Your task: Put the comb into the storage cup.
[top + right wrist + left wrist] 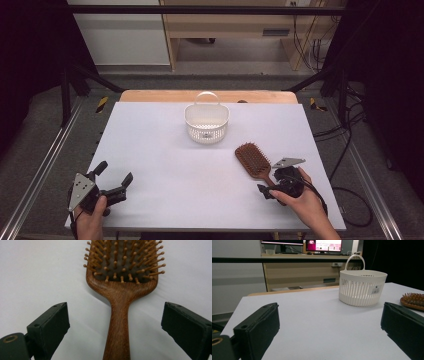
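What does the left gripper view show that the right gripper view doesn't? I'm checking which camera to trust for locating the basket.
Left gripper view: the white slotted basket with its handle standing up, on the white table, plus monitors and a wooden desk behind; the left gripper has its jaws wide apart over bare tabletop.
Right gripper view: the hairbrush's wooden handle lying between the open jaws of the right gripper, untouched by either pad.
Both: the hairbrush, just its edge in the left gripper view, and the table surface.

A brown wooden paddle hairbrush (254,161) lay flat on the white table, bristles facing up. Its broad head pointed toward the table's far side, and its slim handle pointed back toward the near right edge.
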Action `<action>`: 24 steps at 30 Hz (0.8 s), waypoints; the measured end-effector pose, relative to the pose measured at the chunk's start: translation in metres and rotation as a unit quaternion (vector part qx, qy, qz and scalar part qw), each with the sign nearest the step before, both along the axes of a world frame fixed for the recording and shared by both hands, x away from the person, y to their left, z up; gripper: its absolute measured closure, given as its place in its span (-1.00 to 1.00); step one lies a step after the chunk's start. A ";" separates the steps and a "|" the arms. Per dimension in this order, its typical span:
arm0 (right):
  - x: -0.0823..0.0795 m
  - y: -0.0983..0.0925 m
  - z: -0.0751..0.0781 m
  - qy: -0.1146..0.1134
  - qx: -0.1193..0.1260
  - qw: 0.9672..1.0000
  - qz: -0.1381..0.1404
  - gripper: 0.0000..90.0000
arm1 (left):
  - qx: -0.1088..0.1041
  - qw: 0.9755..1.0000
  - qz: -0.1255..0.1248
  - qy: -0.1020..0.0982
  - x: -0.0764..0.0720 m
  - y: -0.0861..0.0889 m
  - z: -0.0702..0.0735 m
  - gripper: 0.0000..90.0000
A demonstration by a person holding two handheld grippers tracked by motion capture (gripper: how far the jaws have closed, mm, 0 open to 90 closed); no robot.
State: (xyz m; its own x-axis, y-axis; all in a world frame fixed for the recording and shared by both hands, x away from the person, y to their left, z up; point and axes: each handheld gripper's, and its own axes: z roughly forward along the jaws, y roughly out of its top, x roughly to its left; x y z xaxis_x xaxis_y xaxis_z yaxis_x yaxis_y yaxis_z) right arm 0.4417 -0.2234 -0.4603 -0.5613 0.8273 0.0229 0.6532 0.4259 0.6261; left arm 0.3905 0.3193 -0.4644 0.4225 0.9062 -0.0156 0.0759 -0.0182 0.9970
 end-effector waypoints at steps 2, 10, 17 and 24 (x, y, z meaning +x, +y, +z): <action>0.001 0.001 0.000 0.004 -0.008 1.000 0.002 -0.81 | 0.000 1.000 0.000 0.000 0.000 0.000 0.000 -0.95; 0.008 0.003 -0.005 0.027 -0.032 0.999 0.000 -0.60 | 0.003 1.000 -0.001 0.001 0.000 -0.001 0.000 -0.95; 0.013 0.003 -0.005 0.044 -0.038 0.998 -0.009 -0.22 | 0.004 1.000 -0.003 0.001 0.000 -0.001 0.000 -0.95; 0.015 0.007 -0.001 0.050 -0.048 0.998 0.000 0.11 | 0.005 1.000 -0.003 0.001 0.000 -0.002 0.000 -0.95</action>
